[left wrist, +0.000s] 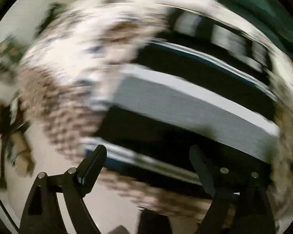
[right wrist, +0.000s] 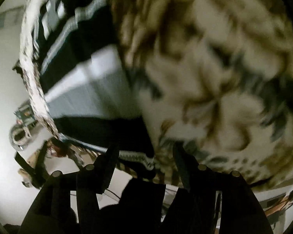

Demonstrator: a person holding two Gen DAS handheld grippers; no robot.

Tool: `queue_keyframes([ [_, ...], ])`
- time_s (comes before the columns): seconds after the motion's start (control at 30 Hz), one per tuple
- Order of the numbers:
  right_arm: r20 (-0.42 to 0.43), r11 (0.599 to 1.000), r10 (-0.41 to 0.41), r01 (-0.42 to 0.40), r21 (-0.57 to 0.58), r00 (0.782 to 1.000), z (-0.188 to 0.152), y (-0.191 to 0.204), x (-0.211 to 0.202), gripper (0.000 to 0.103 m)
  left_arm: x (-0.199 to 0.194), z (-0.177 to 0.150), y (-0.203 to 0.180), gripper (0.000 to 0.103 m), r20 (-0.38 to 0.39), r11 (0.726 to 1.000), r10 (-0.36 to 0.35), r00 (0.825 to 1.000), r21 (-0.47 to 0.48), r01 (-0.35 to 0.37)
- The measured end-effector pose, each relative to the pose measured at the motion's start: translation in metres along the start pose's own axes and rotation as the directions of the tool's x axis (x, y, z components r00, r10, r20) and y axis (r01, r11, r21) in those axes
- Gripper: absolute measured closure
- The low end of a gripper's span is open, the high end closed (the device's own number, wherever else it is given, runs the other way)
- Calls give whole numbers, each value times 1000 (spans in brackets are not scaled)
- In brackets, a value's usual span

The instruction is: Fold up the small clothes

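Left wrist: one dark garment (left wrist: 185, 101) with pale grey stripes on one leaf-print cloth (left wrist: 64, 74); my left tongs (left wrist: 148, 156) gape wide, empty. Right tongs (right wrist: 144, 154) part-open, nothing gripped.

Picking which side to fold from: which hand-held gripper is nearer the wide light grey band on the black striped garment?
Left, probably. The left hand-held gripper hovers just below the light grey band; the right hand-held gripper sits off beyond its end.
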State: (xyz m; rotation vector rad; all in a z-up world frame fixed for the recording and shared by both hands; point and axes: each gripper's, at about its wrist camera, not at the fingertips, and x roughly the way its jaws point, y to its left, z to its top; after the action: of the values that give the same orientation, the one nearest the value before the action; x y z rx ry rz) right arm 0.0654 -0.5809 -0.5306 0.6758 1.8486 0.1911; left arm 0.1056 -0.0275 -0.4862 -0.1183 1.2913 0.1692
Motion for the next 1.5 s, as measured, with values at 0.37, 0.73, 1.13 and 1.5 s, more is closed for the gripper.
queue_keyframes([
  [0.37,183,995,99,-97,-25,978,170,-16,-71,44,76,-101,-254,58,-240,870,-161,957,423,253],
  [0.73,245,920,385,-393,-19,890,395,96,-51,44,51,-104,-264,102,-145,830,-149,978,519,203],
  [1.13,266,998,42,-50,26,963,446,131,-34,97,32,-112,-289,102,-168,774,-218,961,570,275],
  [1.5,220,986,167,-167,-20,961,402,135,-68,53,64,-82,-241,100,-280,884,-248,927,326,335],
])
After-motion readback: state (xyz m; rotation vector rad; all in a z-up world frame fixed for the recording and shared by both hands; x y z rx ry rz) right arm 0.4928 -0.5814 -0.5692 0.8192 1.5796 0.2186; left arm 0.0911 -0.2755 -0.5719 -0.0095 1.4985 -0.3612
